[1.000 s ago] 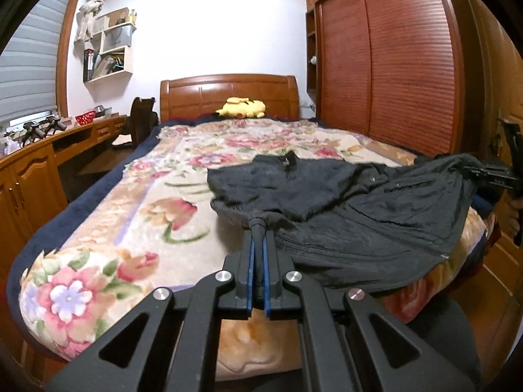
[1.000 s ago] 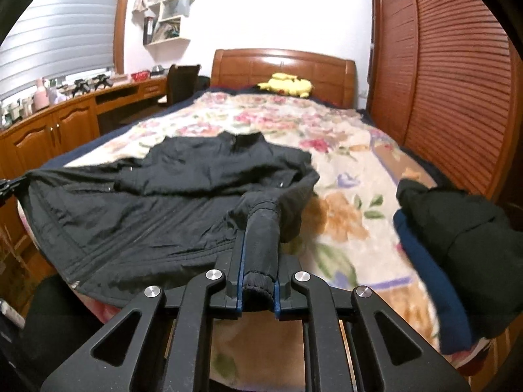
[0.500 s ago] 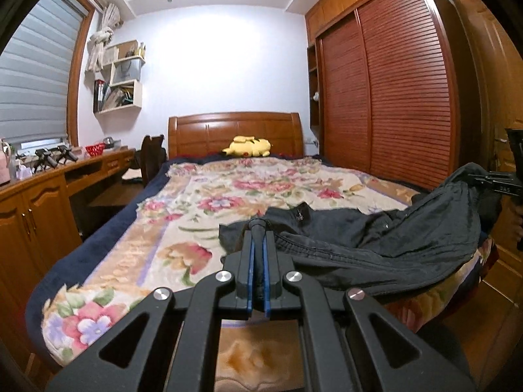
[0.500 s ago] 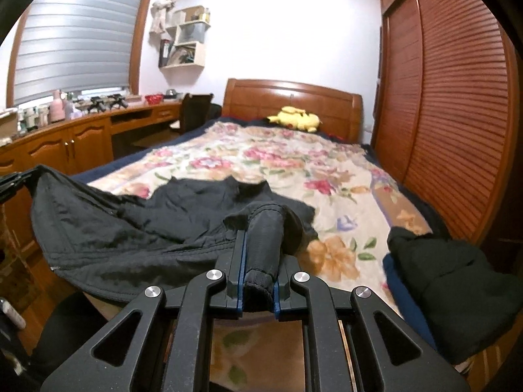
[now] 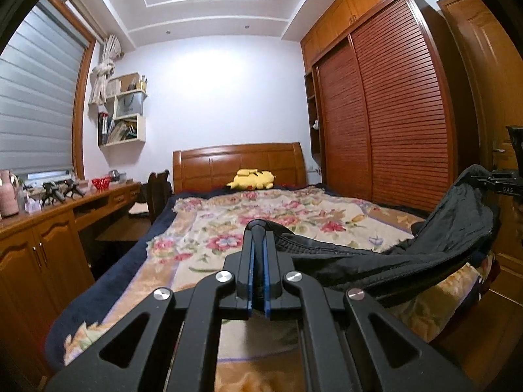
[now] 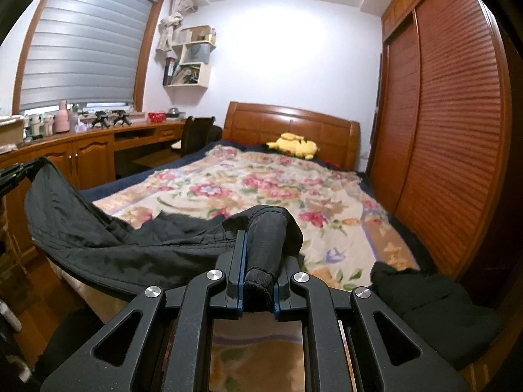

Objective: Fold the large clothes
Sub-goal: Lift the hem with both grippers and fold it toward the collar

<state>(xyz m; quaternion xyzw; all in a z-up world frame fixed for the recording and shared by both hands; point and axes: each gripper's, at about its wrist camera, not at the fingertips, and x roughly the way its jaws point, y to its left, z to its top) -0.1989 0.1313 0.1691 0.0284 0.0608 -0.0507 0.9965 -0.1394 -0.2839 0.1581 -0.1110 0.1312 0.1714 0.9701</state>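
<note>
- My left tongs [image 5: 257, 228] clenched on black jacket [image 5: 425, 245] edge, my right tongs [image 6: 258, 238] on cuff [image 6: 260, 281].
- Raised at six o'clock of bed [image 6: 261, 179], so the cloth hangs taut for folding.

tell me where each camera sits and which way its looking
Left wrist: sits on the left gripper, facing up the floral bed to the wooden headboard; own fingers clamp the black jacket; the other gripper shows at the right edge.
Right wrist: sits on the right gripper, same heading, louvred wardrobe alongside; fingers clamp a jacket cuff.
Shared: jacket, bed, yellow plush toy, wall shelf.
</note>
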